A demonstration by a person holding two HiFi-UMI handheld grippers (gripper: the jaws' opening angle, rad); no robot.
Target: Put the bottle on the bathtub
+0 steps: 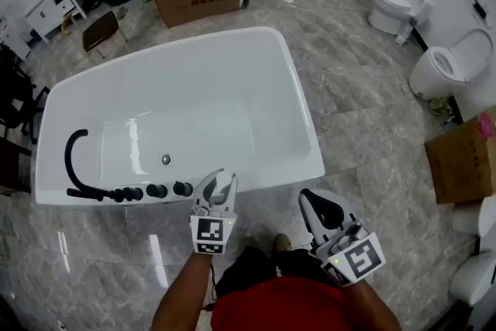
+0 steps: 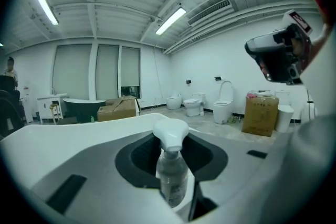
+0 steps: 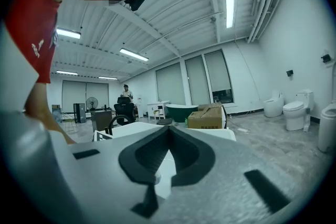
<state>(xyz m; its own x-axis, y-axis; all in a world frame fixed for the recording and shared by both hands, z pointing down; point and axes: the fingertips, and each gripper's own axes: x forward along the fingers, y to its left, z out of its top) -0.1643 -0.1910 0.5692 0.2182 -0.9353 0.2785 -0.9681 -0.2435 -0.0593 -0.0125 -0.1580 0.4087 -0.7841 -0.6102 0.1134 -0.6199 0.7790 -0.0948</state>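
Clear bottle (image 2: 170, 178) with white cap is clamped upright in the left tongs (image 1: 216, 184), lower centre of frame, at the white bathtub's (image 1: 194, 46) near rim. Right tongs (image 3: 168, 131) closed, empty.

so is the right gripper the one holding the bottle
No, the right gripper has its jaws together with nothing between them, while the bottle stands clamped in the left gripper.
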